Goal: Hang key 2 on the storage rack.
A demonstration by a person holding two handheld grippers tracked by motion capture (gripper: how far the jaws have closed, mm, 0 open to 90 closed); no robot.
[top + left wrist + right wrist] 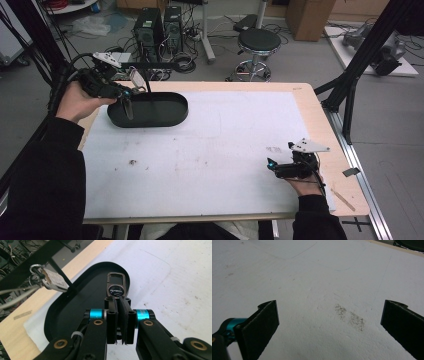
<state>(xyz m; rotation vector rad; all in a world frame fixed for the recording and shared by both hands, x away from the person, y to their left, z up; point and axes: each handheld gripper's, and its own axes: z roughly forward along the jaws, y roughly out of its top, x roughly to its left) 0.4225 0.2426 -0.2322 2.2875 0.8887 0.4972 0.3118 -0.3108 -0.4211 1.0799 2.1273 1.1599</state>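
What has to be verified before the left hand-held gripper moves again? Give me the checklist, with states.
1. Left hand-held gripper shut on the metal key fob, gripping its lower end: ok.
2. Fob held over the black oval tray: ok.
3. Tray floor beneath the fob bare: ok.
4. Silver padlock hanging beside the tray, apart from the fob: ok; whether it touches the tray rim: cannot tell.
5. Right hand-held gripper open, nothing between its jaws, low over the white sheet far from the tray: ok.
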